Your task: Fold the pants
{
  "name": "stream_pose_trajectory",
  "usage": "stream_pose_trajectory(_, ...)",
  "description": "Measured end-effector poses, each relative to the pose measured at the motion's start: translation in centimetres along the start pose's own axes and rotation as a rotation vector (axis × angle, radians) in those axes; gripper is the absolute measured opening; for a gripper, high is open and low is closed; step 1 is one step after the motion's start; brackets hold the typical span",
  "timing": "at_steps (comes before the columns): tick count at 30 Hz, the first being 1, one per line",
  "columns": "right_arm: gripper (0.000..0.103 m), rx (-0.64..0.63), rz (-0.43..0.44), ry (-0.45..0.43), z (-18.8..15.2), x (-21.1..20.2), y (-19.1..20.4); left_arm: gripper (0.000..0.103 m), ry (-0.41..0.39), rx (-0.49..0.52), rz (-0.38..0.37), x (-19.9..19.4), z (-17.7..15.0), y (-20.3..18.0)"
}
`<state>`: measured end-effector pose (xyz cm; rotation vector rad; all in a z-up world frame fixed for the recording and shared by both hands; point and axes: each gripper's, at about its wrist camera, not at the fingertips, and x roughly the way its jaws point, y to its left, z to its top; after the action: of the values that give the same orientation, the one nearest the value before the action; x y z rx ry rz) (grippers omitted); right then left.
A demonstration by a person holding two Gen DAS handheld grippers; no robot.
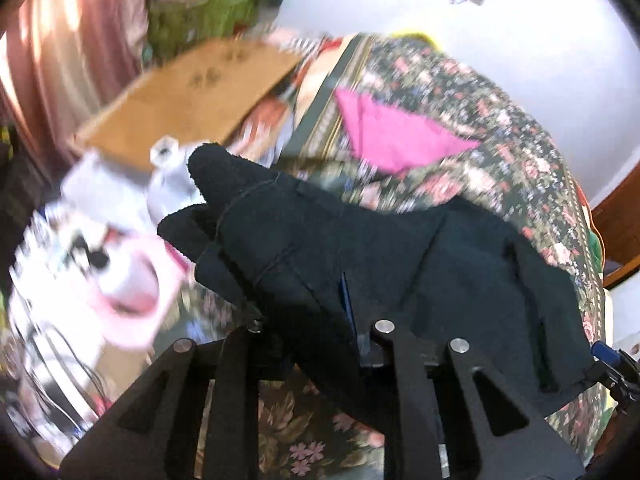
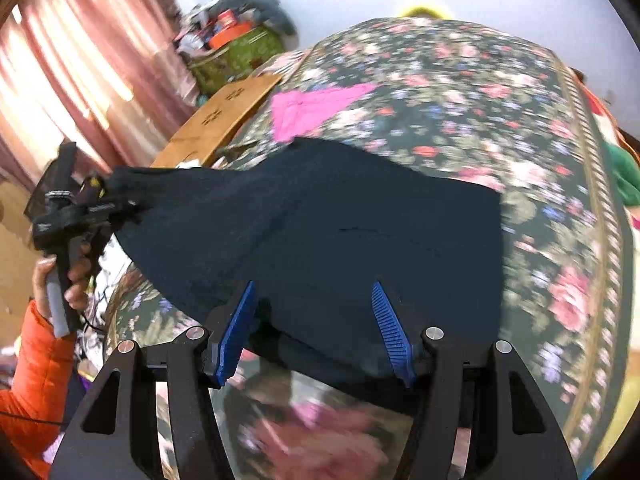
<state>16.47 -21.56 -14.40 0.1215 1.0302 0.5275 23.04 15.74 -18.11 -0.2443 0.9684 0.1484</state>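
Note:
Dark navy pants [image 2: 340,220] lie spread on a floral bedspread [image 2: 480,100]. In the left wrist view the pants [image 1: 360,248] drape over my left gripper [image 1: 348,312], which is shut on a bunched end of the cloth and lifts it off the bed. The same left gripper [image 2: 132,204] shows at the left of the right wrist view, pinching the pants' left corner. My right gripper [image 2: 316,320] is open, its blue pads [image 2: 390,328] standing apart over the near edge of the pants.
A folded pink cloth [image 2: 312,108] lies on the bed beyond the pants. A wooden board [image 2: 216,120] and a cluttered green box [image 2: 236,56] stand at the left by red curtains [image 2: 80,80]. White and pink clutter [image 1: 120,272] sits beside the bed.

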Motion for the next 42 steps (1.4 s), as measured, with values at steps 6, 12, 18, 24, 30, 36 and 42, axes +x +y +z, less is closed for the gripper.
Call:
stream_pose_trajectory(6,0.056,0.118,-0.08,-0.009,-1.6,-2.1,-5.6,0.018,-0.122,0.083,-0.035,-3.9,2.9,-4.3)
stream_pose_trajectory(12,0.057,0.185,-0.052,0.02,-4.1,-1.2,-8.2,0.016,-0.189,0.179,-0.1,-6.6,4.5,-10.6)
stream_pose_trajectory(18,0.06,0.164,-0.035,0.0,-4.3,-0.8,-8.4,0.014,-0.197,0.263,-0.195,-7.4,5.1,-17.4)
stream_pose_trajectory(24,0.061,0.163,-0.013,-0.002,-4.6,-0.9,-8.6,0.013,-0.094,0.307,-0.366,-5.5,3.9,-24.2)
stream_pose_trajectory(30,0.061,0.163,-0.011,-0.005,-4.5,-0.8,-8.6,0.013,0.021,0.386,-0.442,-2.8,0.1,-30.3)
stream_pose_trajectory(36,0.061,0.163,-0.005,-0.005,-4.6,-1.0,-8.5,0.013,0.134,0.494,-0.424,-0.4,-3.7,-33.5)
stream_pose_trajectory(42,0.061,0.171,-0.004,-0.006,-4.7,-1.2,-8.5,0.023,0.241,0.507,-0.411,0.6,-5.3,-33.6)
